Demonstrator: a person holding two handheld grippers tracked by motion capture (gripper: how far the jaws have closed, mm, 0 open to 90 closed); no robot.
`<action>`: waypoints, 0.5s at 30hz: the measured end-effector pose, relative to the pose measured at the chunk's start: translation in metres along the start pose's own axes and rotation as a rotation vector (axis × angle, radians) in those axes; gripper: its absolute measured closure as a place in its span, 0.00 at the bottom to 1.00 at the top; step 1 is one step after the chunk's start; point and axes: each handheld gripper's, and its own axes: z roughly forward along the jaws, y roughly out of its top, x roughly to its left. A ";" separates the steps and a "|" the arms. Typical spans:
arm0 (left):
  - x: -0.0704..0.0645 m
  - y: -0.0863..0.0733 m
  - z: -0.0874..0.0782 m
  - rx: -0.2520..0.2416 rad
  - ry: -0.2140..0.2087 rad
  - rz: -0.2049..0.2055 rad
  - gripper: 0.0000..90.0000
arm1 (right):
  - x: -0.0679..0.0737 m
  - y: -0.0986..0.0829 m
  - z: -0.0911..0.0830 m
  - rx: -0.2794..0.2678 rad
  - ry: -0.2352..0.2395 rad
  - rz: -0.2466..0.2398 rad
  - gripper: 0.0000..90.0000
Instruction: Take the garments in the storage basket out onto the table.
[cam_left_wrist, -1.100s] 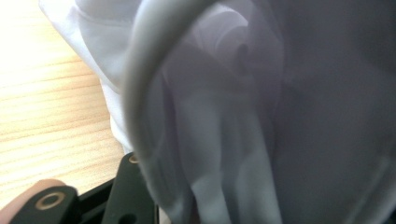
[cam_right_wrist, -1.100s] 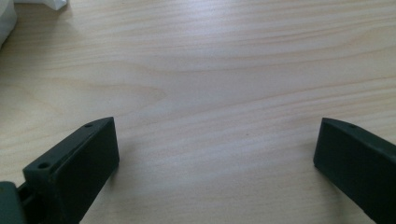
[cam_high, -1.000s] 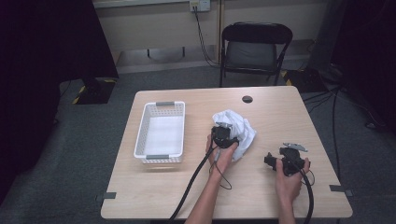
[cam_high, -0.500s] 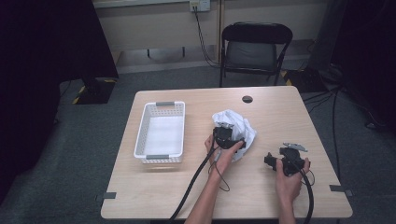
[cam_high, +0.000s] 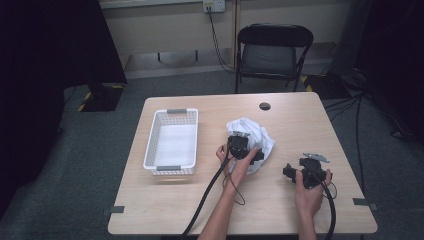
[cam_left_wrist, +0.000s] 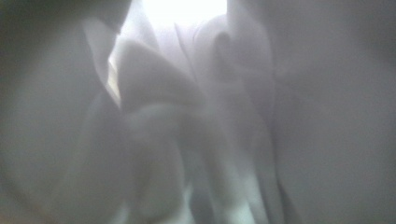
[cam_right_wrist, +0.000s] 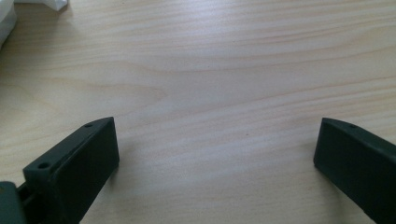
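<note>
Left gripper (cam_high: 243, 146) is pressing into the crumpled white cloth (cam_high: 260, 135) mid-surface, just right of the white basket (cam_high: 170, 141); the left gripper view is showing blurred cloth folds (cam_left_wrist: 196, 121) right against the lens, so can't tell whether its fingers are spread or clenched. Right gripper (cam_right_wrist: 217, 163) is sitting low over the bare wood surface (cam_right_wrist: 224, 70) at the near right, well apart from the cloth, fingers (cam_right_wrist: 79, 163) spread wide and gripping nothing.

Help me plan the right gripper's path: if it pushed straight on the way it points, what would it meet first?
Probably bare table; the open right gripper faces wood, with white cloth only at the far left edge.
</note>
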 end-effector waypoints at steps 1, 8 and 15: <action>0.000 0.000 -0.001 -0.005 -0.001 0.003 0.04 | 0.000 0.000 0.000 0.000 0.000 0.000 0.00; 0.001 0.003 -0.007 -0.023 -0.015 -0.010 0.03 | 0.000 0.000 0.000 0.000 0.000 0.000 0.00; 0.000 0.003 -0.012 -0.022 -0.015 -0.001 0.01 | 0.000 0.000 0.000 0.000 0.000 0.000 0.00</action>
